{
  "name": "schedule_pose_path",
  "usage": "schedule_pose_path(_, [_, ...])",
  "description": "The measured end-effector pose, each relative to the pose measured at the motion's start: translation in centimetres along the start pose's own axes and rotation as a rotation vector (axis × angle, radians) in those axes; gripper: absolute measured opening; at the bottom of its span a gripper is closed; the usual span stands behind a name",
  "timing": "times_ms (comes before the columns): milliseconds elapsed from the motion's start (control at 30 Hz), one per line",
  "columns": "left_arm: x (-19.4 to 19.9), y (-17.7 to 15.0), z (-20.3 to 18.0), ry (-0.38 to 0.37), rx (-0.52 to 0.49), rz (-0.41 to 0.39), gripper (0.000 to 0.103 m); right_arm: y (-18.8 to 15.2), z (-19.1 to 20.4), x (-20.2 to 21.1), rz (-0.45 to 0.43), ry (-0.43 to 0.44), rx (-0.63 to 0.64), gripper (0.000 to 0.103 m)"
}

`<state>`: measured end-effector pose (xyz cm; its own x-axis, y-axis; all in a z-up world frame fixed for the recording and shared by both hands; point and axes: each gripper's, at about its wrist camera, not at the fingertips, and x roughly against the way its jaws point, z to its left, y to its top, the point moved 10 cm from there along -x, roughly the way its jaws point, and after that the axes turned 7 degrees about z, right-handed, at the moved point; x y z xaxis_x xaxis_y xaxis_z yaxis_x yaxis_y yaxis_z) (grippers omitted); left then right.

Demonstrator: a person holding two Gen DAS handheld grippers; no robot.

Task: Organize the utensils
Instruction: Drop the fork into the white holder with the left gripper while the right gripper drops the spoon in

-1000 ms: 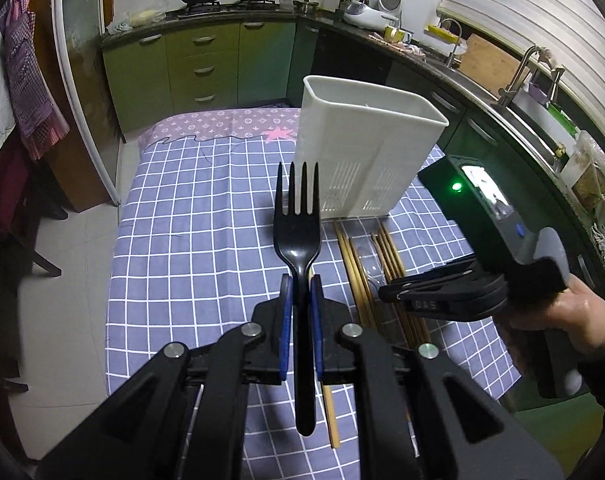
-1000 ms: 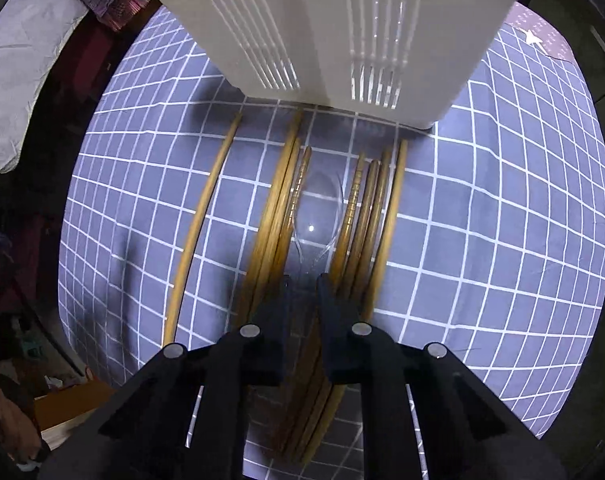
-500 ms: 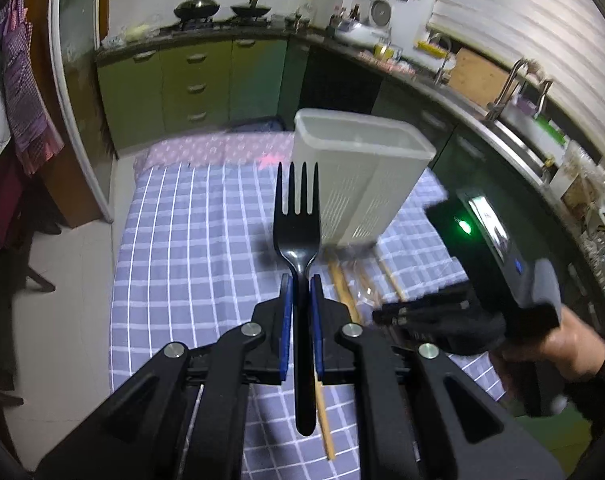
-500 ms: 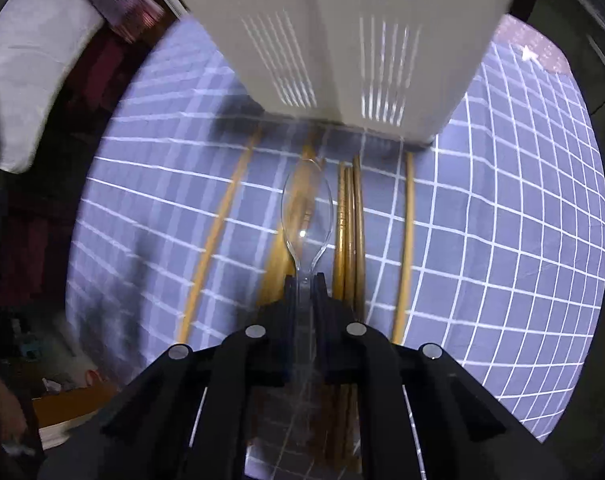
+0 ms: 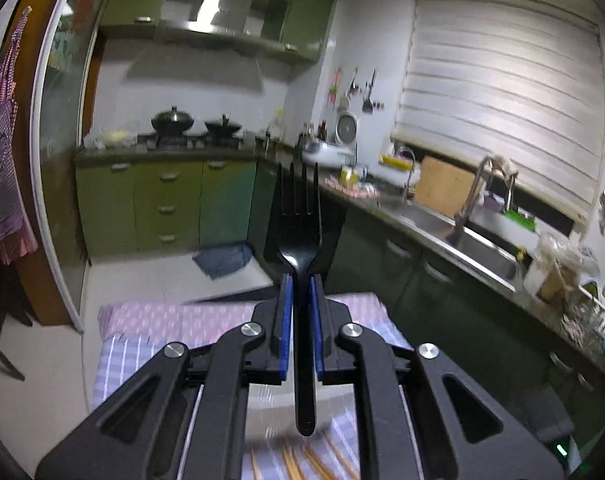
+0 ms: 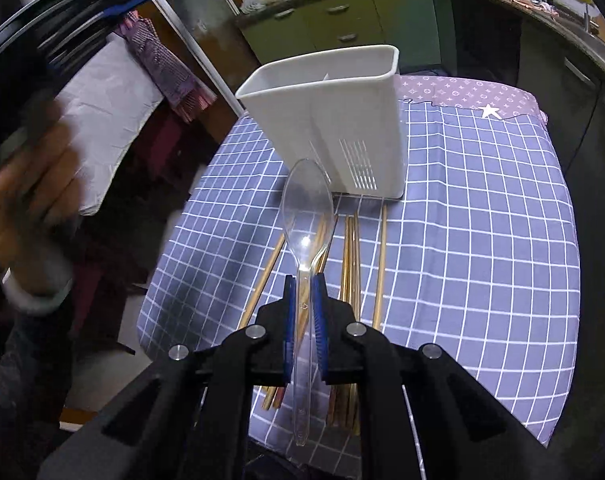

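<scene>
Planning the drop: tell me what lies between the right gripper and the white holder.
In the right wrist view, the clear spoon held in the right gripper reaches toward the holder. Beneath it, wooden chopsticks lie on the checked cloth.

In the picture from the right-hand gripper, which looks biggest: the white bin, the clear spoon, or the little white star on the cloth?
1. White bin
2. Clear spoon; it sits much nearer the camera, so its real size against the bin is unsure
3. White star, clearly smallest
</scene>
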<state>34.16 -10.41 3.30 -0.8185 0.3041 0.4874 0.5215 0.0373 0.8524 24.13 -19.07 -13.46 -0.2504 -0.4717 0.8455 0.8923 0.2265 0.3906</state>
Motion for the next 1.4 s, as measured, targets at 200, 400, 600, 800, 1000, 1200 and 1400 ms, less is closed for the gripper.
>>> schedule_pose_path(200, [-4.8, -0.1, 0.2, 0.079, -0.031, -0.03, 0.009, -0.3, -1.2, 3.1, -0.051, 0.04, -0.009, 0.009])
schedule_pose_path(400, [-7.9, -3.6, 1.0, 0.136, -0.064, 0.039, 0.009, 2.1, -1.1, 6.9, -0.168, 0.047, 0.003, 0.009])
schedule_pose_path(600, [-8.1, -6.6, 1.7, 0.152, -0.084, 0.104, 0.019, 7.0, -0.7, 11.4, -0.318, 0.026, 0.014, 0.009])
schedule_pose_path(800, [-6.0, -7.1, 2.5, 0.15, -0.086, 0.125, 0.035, 13.8, -0.7, 13.6, -0.449, 0.004, -0.001, 0.009])
schedule_pose_path(1000, [-3.1, -7.8, 3.8, 0.158, -0.053, 0.171, 0.038, 20.4, -1.0, 14.2, -0.63, -0.054, -0.01, 0.009])
schedule_pose_path(1200, [-1.8, -11.1, 4.3, 0.162, -0.061, 0.256, 0.039, 23.9, -1.9, 10.0, -0.693, -0.211, 0.045, 0.01])
schedule_pose_path(1400, [-1.6, -13.4, 4.6, 0.147, -0.048, 0.322, 0.039, 22.7, -3.7, 4.8, -0.635, -0.249, 0.083, 0.01])
